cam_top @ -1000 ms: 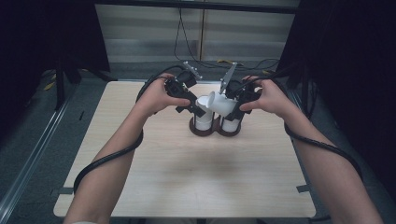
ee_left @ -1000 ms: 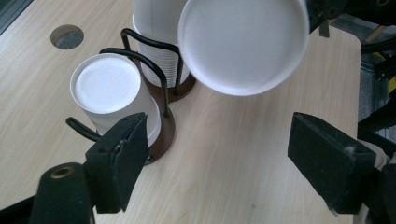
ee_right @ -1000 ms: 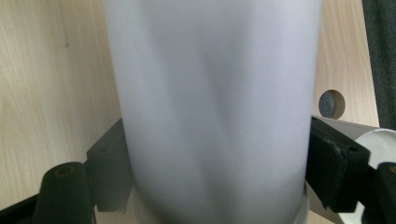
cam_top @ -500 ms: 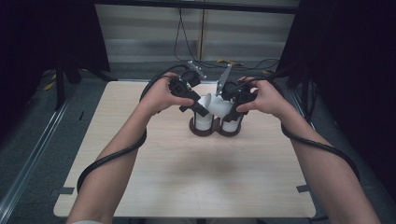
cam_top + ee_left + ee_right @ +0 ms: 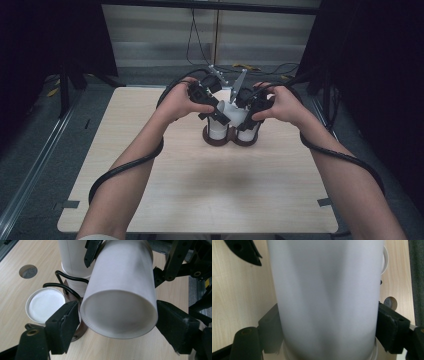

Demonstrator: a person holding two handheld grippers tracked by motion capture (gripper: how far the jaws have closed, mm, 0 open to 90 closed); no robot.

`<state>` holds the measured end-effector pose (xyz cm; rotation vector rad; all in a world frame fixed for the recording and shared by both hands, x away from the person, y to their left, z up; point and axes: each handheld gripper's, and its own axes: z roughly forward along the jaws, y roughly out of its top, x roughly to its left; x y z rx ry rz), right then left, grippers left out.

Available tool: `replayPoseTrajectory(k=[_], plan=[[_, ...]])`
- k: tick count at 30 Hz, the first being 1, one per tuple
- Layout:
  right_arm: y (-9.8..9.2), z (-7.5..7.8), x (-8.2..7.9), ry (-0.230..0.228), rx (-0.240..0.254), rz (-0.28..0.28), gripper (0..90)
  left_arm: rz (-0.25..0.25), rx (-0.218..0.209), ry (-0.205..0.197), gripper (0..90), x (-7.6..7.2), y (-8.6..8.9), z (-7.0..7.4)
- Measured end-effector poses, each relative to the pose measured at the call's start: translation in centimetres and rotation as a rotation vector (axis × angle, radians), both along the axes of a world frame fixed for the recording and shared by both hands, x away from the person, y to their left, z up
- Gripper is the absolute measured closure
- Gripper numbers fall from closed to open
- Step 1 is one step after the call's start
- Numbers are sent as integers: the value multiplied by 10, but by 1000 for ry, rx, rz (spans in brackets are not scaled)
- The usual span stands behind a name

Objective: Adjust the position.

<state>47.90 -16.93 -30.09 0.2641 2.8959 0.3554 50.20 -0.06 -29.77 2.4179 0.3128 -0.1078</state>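
Gripping a single white cup [image 5: 120,290] from both ends, just above the holders [image 5: 218,141] at the far middle of the table [image 5: 200,200]. Tilting it on its side, mouth turned toward the left gripper [image 5: 117,315], whose pads are pressing on the rim at either side. Having just tightened a little there, with the cup between the jaws. Clamping the cup wall farther along with the right gripper [image 5: 327,330], pads flat against both flanks. Sharing the hold this way, by the look of it, to steady the cup while parting it from, or seating it on, the stack [image 5: 75,265] right behind it; hard to say which.

Showing nothing inside the held cup, its pale bottom plain to see through the open mouth. Standing upright in one brown holder, the stack of nested cups, rims ringed one over another. Sitting in the neighbouring holder, a low cup [image 5: 43,305], mouth up, also bare inside, with a black wire loop curving beside it.
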Motion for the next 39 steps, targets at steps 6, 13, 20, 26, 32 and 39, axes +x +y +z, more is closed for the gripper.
replayPoseTrajectory(k=[6, 13, 20, 26, 32, 39], plan=[[1, 1, -1, 2, 6, 3, 208, 0, -4, 2, 224, -2, -3, 0], [4, 3, -2, 3, 19, 19, 208, -10, 10, 1, 240, -2, -5, -2], [4, 4, -2, -2, 20, 14, 208, -11, -14, 9, 287, -2, -4, -4], [6, 5, -2, 0, 14, 18, 208, -20, -20, 9, 290, -1, -5, -3], [5, 6, -2, -13, 19, 25, 208, -26, -21, 6, 308, -2, -4, -3], [5, 5, -3, -19, 18, 33, 205, -36, -14, 8, 320, -2, -4, -3]])
